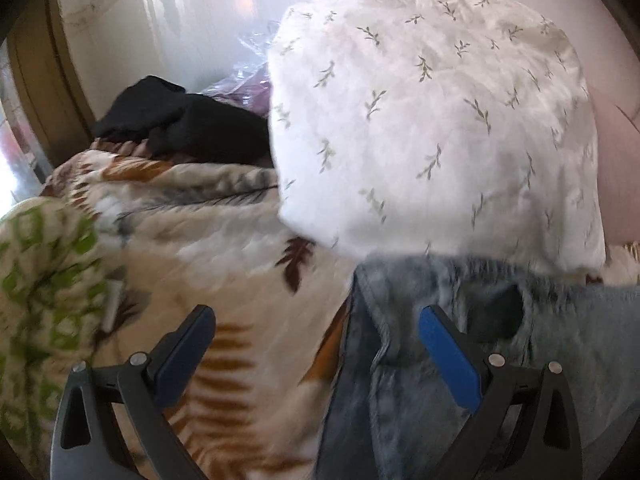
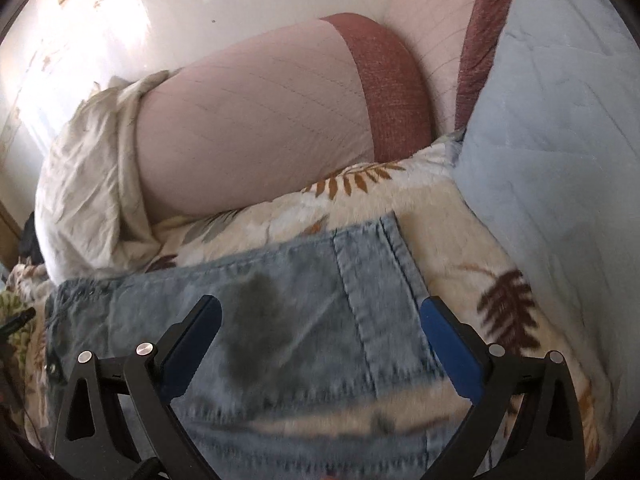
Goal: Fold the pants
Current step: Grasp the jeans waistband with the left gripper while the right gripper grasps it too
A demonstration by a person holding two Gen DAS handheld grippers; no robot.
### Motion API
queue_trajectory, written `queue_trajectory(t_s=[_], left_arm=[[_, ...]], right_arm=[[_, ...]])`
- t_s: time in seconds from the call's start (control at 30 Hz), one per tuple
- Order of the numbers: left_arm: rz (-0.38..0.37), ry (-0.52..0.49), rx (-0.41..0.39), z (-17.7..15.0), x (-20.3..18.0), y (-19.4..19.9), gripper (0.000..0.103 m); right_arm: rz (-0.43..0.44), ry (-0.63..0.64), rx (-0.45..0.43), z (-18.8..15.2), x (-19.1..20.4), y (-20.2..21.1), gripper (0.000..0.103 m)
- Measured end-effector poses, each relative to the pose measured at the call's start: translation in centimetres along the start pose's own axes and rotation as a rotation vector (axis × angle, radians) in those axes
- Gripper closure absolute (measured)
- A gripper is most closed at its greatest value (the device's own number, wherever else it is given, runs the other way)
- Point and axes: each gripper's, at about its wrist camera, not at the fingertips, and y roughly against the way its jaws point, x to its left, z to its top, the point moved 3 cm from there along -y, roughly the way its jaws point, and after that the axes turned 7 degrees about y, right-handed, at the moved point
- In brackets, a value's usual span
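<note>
The jeans (image 2: 280,320) lie flat on the leaf-print blanket (image 1: 224,248), just below the pillow (image 1: 432,120), spread for folding. Both tongs gape empty above the denim: left gripper (image 1: 316,344) over its edge, right gripper (image 2: 320,336) over the pocket.

One pair of jeans (image 2: 304,320) lies on one leaf-print blanket (image 1: 224,240). Two grippers show, one in each view: the left gripper (image 1: 316,320) and the right gripper (image 2: 320,312), each with two fingers spread apart. Far off stand three pillows: one white sprigged pillow (image 1: 432,120), one pink bolster (image 2: 256,120), one pale blue pillow (image 2: 560,160). One black garment (image 1: 180,120) lies far left, and one green-patterned cloth (image 1: 44,280) near left.
</note>
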Motion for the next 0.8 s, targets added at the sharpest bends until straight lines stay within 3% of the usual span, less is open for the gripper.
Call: queue_trajectory(t_s=[0.1, 0.2, 0.4, 0.43, 0.5, 0.57, 0.8], left_arm=[[-0.026, 0.020, 0.038, 0.9, -0.9, -1.6, 0.001], [-0.065, 0.021, 0.082, 1.0, -1.6, -3.0, 0.015], [-0.181, 0.046, 0.139, 1.0, -2.7, -4.5, 0.054], [-0.205, 0.048, 0.142, 1.1, -2.9, -4.6, 0.064], [-0.218, 0.045, 0.145, 1.2, -3.1, -4.7, 0.072], [-0.240, 0.049, 0.156, 1.3, -3.2, -5.0, 0.088], [-0.304, 0.059, 0.140, 1.5, -3.0, -5.6, 0.097]], right_arm=[[-0.005, -0.008, 0.019, 1.4, -0.3, -1.6, 0.003], [0.003, -0.032, 0.028, 2.4, -0.6, -2.9, 0.003], [0.002, -0.009, 0.052, 3.6, -0.2, -5.0, 0.006], [-0.003, -0.004, 0.061, 3.7, -0.2, -5.3, 0.007], [0.001, 0.002, 0.078, 3.9, -0.4, -6.1, 0.010], [0.010, -0.012, 0.087, 4.1, -0.9, -6.5, 0.012], [0.012, -0.057, 0.116, 4.8, -2.3, -8.3, 0.023]])
